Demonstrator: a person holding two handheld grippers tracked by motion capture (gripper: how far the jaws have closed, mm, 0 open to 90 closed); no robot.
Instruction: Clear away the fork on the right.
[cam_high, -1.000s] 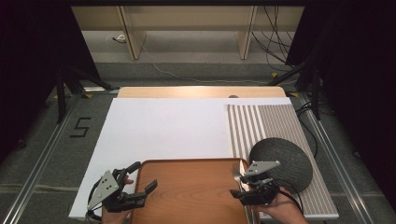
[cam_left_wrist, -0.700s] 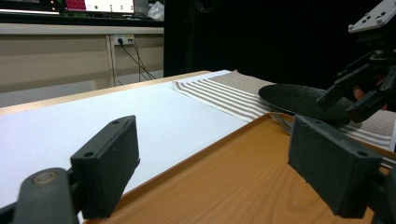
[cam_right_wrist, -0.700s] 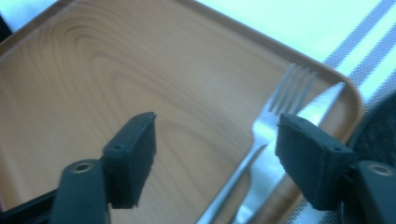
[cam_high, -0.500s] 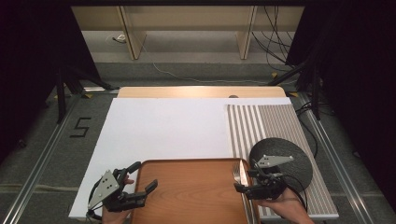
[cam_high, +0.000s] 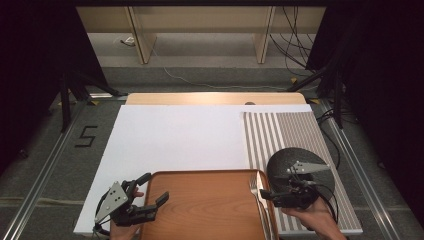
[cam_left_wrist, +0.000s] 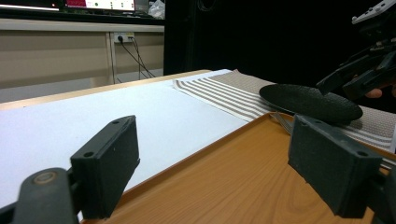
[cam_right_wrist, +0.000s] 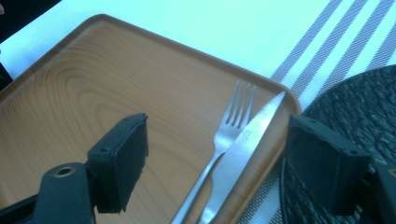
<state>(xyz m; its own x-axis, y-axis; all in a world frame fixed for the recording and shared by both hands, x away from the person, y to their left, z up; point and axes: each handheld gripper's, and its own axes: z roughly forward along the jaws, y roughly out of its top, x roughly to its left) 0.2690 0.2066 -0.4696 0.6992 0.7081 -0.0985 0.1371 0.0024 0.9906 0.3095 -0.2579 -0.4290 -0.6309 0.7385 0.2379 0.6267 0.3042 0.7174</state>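
Right gripper (cam_high: 267, 195), jaws spread and empty, has slid from the tray's right rim out over the dark round plate (cam_high: 285, 161) during the last second, leaving the fork (cam_right_wrist: 223, 140) and knife (cam_right_wrist: 240, 147) side by side at the tray's (cam_high: 200, 210) three-o'clock edge. Judging by that retreat, the cutlery looks just released. Left gripper (cam_high: 150, 192), also spread and holding nothing, hovers at the tray's nine-o'clock rim, unmoved, above the white surface (cam_high: 170, 135).
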